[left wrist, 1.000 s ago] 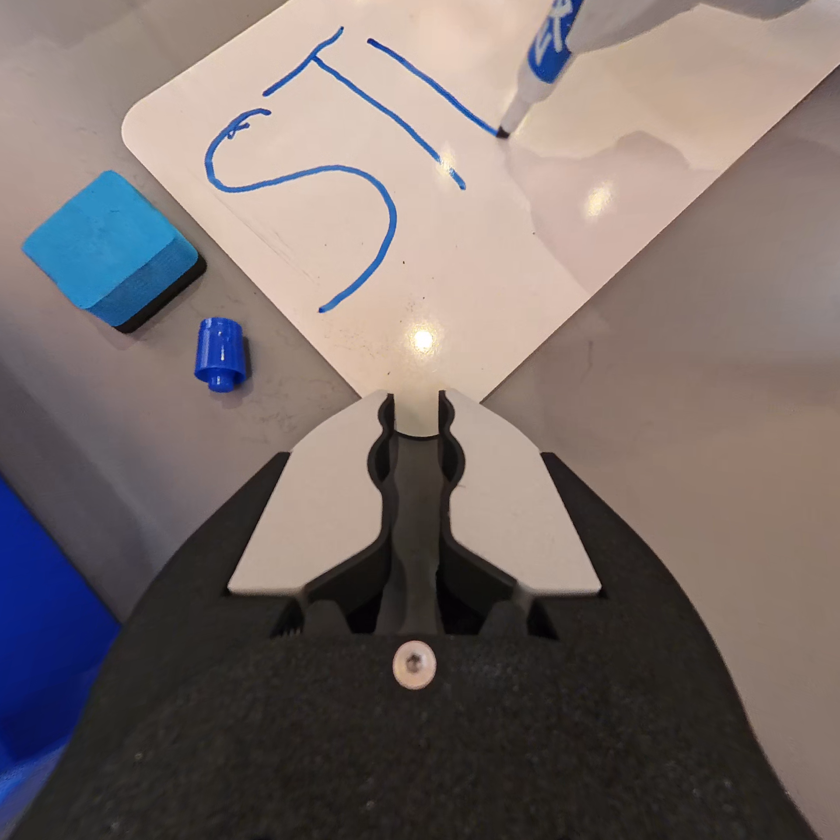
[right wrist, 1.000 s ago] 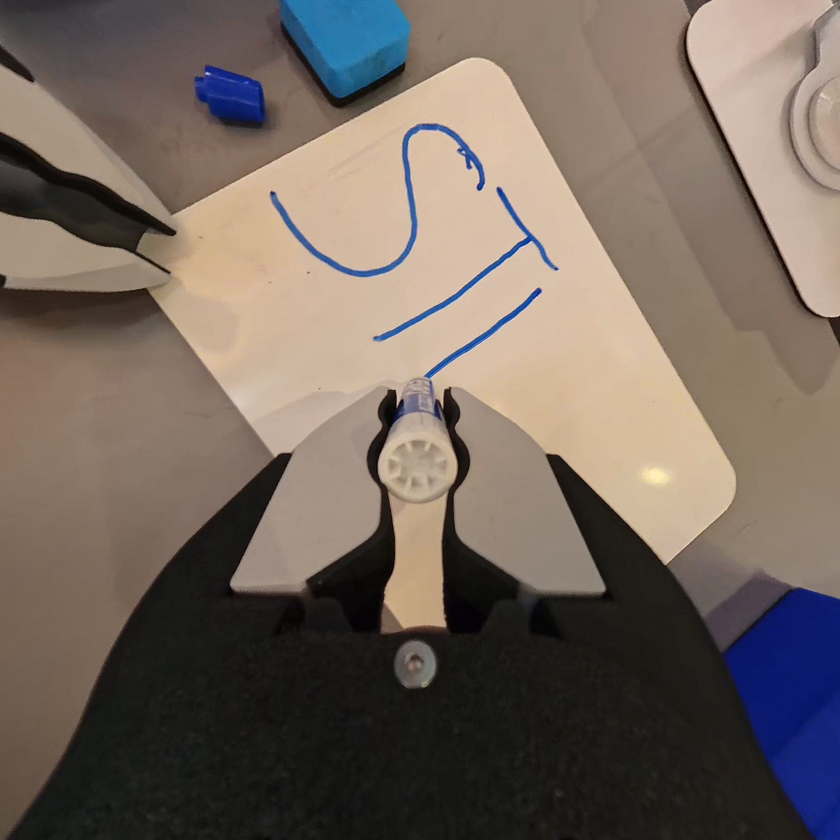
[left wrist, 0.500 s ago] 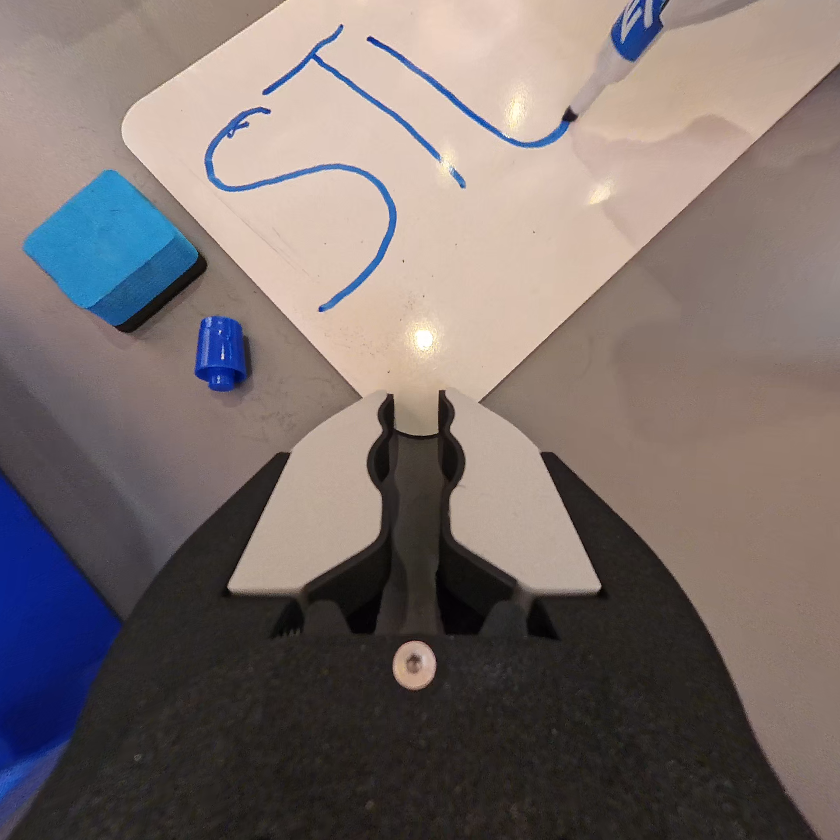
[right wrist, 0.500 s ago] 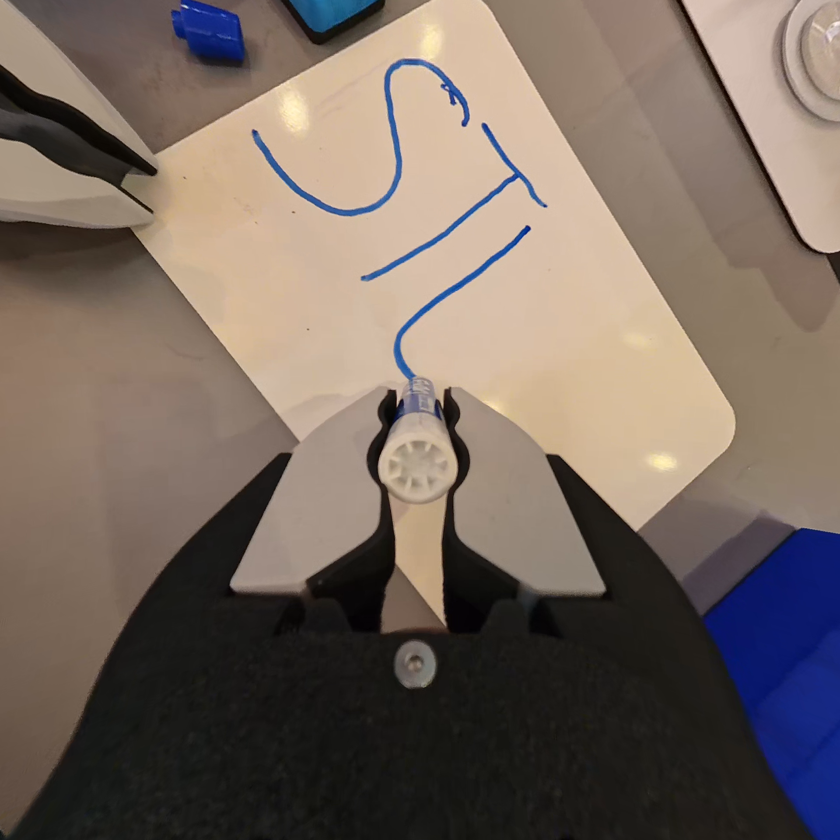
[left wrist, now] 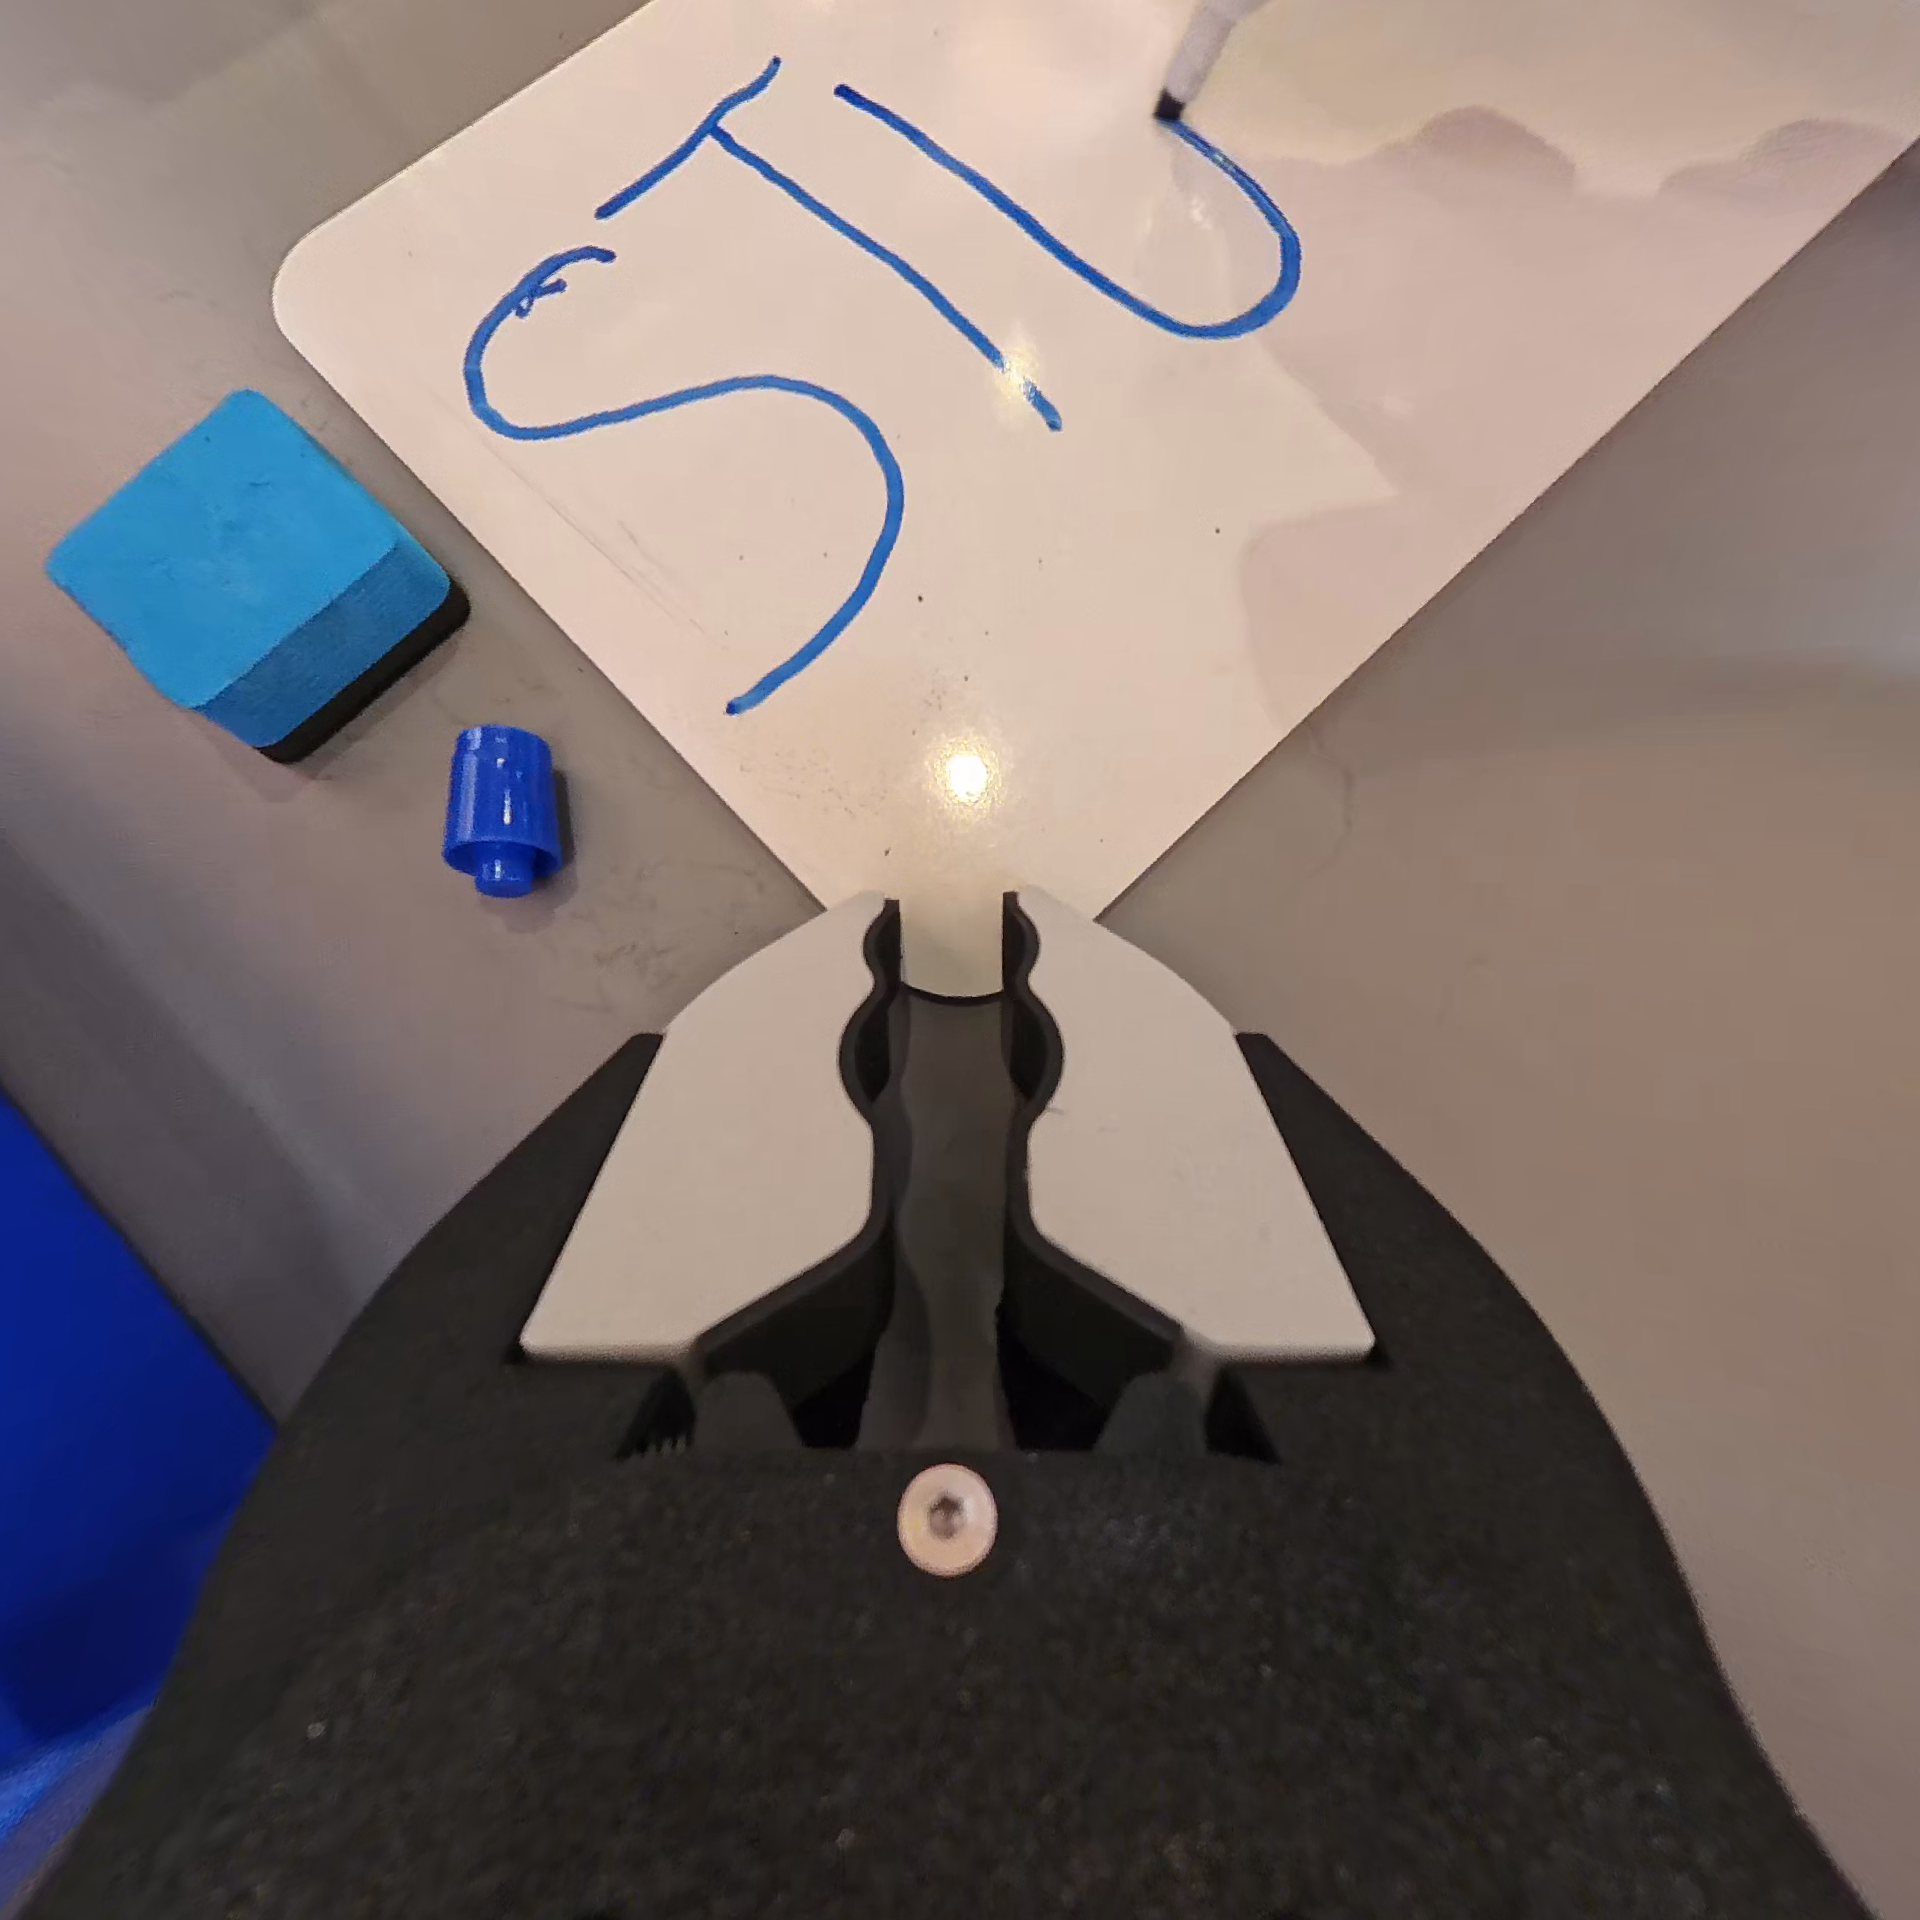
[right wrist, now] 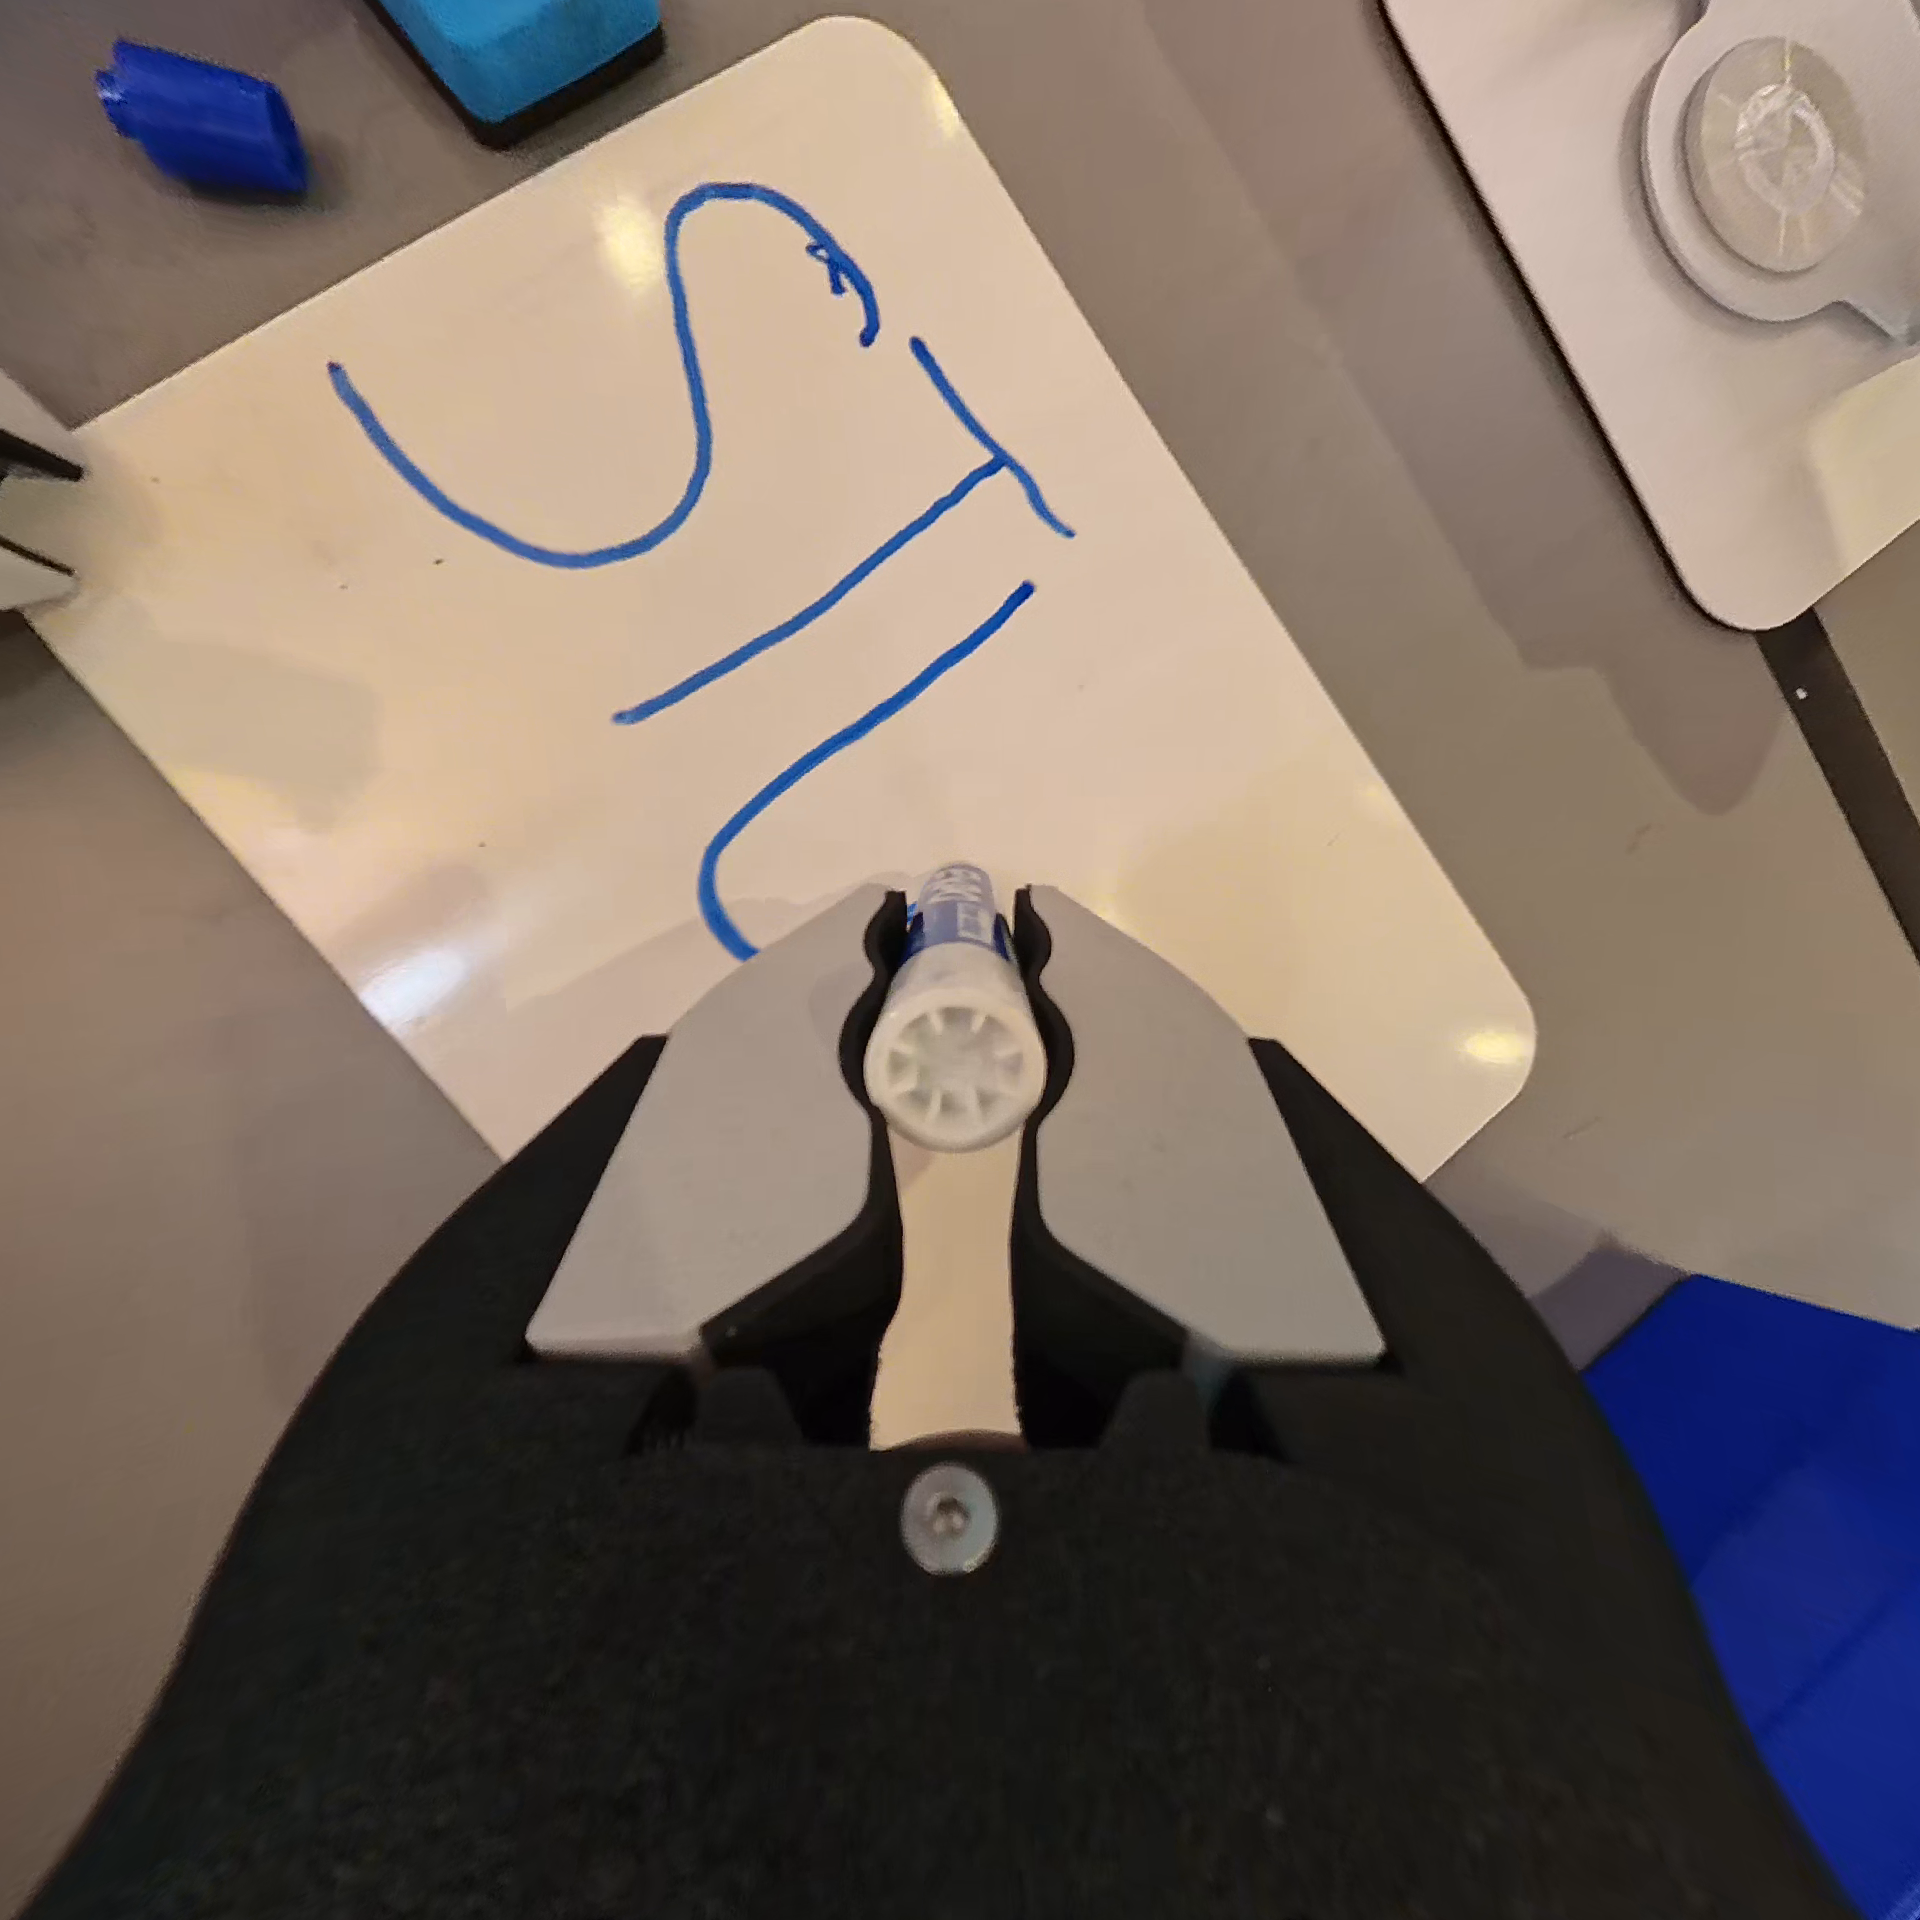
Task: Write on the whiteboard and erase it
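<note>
The right hand-held gripper (right wrist: 954, 909) is clamped on the light, slippery marker (right wrist: 954, 997) mid-barrel; the left hand-held gripper (left wrist: 951, 914), nearly closed and empty, is pressed on the thin whiteboard (left wrist: 1039, 623) corner, lower centre.

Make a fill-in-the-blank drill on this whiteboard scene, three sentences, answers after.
1. The right gripper is shut on the ____.
2. The eraser lies on the grey table, off the whiteboard, beside the loose blue ____.
3. The strokes on the whiteboard are ____ in colour, and the left gripper rests at the board's near corner.

Missing words: marker; cap; blue
</note>
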`<action>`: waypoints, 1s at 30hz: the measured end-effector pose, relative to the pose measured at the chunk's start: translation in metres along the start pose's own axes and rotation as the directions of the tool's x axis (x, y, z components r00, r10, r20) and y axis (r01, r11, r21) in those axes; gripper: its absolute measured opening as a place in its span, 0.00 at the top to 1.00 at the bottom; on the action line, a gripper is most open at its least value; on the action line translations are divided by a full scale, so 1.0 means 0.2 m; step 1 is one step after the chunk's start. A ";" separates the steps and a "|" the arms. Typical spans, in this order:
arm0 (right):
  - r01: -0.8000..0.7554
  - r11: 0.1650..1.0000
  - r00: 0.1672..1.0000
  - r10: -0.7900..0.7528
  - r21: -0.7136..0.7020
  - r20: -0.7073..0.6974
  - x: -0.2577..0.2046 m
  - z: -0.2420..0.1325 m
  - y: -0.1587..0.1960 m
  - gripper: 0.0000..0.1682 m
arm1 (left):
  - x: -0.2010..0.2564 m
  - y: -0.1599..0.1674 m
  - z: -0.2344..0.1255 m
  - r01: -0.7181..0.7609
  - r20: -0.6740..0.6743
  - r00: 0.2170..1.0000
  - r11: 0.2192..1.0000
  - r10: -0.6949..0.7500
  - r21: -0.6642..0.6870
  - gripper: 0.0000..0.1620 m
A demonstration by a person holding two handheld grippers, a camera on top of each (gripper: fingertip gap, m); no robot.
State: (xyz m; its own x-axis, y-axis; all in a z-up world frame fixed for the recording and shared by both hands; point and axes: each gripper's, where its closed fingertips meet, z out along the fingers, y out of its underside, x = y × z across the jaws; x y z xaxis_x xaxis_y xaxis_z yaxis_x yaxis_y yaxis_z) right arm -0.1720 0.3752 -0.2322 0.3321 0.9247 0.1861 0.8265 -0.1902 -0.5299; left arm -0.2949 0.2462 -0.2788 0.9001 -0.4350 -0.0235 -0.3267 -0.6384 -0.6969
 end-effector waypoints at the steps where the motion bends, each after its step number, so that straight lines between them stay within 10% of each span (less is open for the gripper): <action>1: 0.000 1.000 1.000 0.000 0.001 0.000 0.02 0.01 -0.01 0.88 | 0.00 0.00 0.00 -0.001 0.000 1.000 1.000 0.001 0.000 0.89; 30: -0.016 0.999 1.000 0.017 0.034 -0.021 0.30 0.05 -0.11 0.88 | 0.00 0.00 0.00 -0.003 -0.005 1.000 1.000 0.003 0.000 0.88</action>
State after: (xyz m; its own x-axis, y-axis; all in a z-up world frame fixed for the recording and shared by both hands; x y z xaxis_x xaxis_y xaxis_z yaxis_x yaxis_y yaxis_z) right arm -0.1762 0.4381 -0.2181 0.3553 0.9144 0.1940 0.8050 -0.1938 -0.5607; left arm -0.2938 0.2471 -0.2788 0.8978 -0.4399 -0.0224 -0.3295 -0.6370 -0.6969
